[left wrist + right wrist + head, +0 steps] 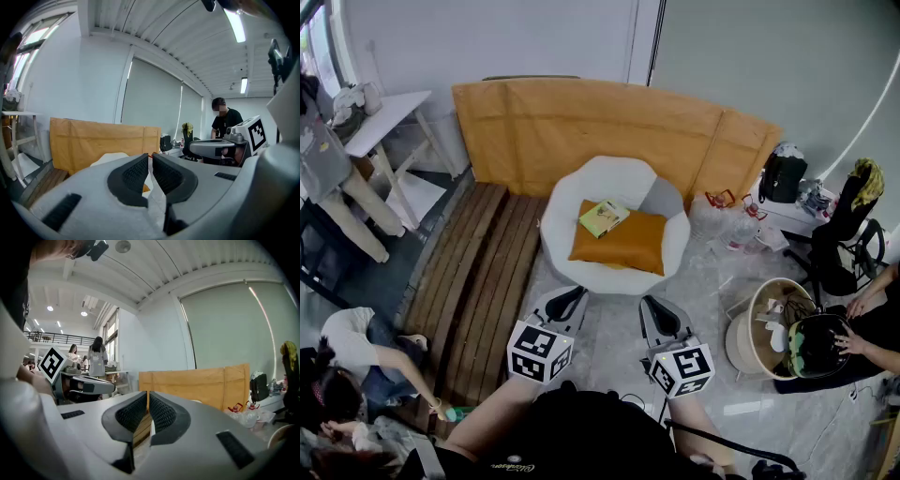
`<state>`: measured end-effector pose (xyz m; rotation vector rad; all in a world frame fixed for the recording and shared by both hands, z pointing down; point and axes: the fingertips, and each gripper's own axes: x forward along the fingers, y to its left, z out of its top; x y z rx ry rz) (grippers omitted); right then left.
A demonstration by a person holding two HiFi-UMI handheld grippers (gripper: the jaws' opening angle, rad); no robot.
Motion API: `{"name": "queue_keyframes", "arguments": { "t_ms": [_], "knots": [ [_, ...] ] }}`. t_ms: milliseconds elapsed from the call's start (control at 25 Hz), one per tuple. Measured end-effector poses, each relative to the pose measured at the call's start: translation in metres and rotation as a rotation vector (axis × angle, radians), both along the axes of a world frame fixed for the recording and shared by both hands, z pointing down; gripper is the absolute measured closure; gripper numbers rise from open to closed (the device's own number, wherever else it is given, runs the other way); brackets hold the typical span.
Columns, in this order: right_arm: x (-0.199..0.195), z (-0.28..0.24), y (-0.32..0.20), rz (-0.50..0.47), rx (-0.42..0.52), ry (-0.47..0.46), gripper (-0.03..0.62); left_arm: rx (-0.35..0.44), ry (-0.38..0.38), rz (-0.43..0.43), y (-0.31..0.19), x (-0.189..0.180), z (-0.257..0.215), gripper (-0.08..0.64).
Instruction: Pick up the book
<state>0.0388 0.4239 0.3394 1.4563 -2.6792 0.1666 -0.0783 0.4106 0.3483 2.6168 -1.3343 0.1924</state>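
A small green-and-yellow book [604, 217] lies on an orange cushion [623, 242] in a round white chair [616, 183]. My left gripper [568, 300] and right gripper [653, 310] hover side by side just in front of the chair, short of the book. In the left gripper view the left gripper [150, 158] is shut with nothing between its pads. The right gripper [147, 397] is likewise shut and empty in its own view. The book is hidden in both gripper views; only the chair's white edge [108, 158] peeks past the left jaws.
An orange padded board [609, 127] leans on the wall behind the chair. A wooden slat platform [473, 272] lies to the left, a white table [384, 117] beyond it. Right: water bottles [742, 230], a round basket [769, 323], a seated person's hands [853, 333]. A person crouches at the lower left [352, 352].
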Motion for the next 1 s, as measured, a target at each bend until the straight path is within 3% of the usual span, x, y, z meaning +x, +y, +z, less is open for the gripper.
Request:
{"name": "queue_keyframes", "arguments": {
  "t_ms": [400, 800, 1000],
  "knots": [
    [0.019, -0.003, -0.002, -0.01, -0.001, -0.034, 0.583, 0.0, -0.01, 0.008, -0.004, 0.021, -0.003, 0.529],
    [0.066, -0.001, -0.004, 0.02, 0.009, -0.049, 0.58, -0.001, -0.029, 0.005, -0.011, 0.061, -0.005, 0.528],
    [0.079, 0.001, -0.009, 0.013, 0.004, -0.065, 0.547, -0.008, -0.032, 0.013, -0.015, 0.079, -0.004, 0.528]
  ]
}}
